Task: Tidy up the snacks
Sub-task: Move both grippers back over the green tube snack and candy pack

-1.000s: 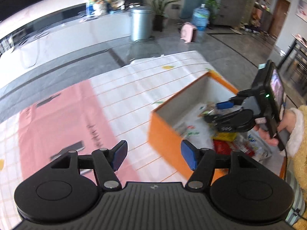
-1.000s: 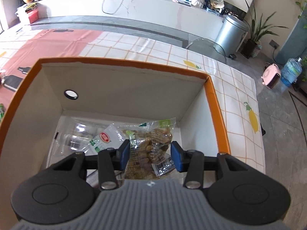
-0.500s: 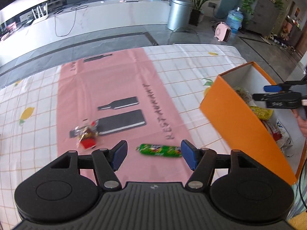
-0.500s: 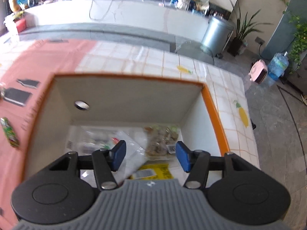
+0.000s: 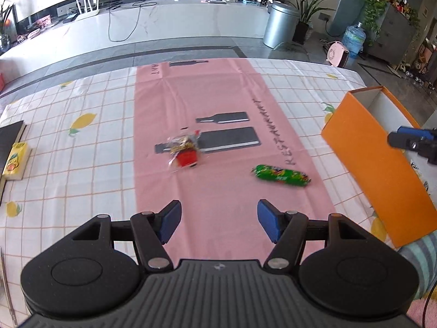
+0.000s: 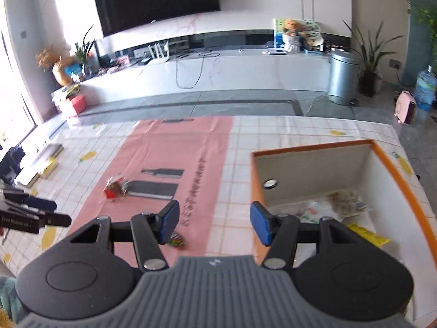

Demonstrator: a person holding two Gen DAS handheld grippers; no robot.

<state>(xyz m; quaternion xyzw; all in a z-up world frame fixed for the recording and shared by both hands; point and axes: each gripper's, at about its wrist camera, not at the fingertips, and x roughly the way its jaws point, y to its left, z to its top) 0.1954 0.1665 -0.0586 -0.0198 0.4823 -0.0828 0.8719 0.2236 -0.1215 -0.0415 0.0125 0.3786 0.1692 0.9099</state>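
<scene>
right claw (image 6: 215, 224): lifted out of orange box (image 6: 400, 169) | left claw (image 5: 219, 220): swung toward green packet (image 5: 281, 175)

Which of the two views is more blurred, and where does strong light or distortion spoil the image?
Right wrist view: more blurred, the orange box and the red snack packet smeared; window light washes out the left edge. Left wrist view: sharper, though the green snack packet is slightly soft. Fisheye bends the white counter in both.

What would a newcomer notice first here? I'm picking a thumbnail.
The orange box at the table's right edge, snack packets lying inside it. Then two loose snacks on the pink runner: a green packet nearer the box and a red-and-clear packet mid-runner. The open left gripper fills the foreground.
</scene>
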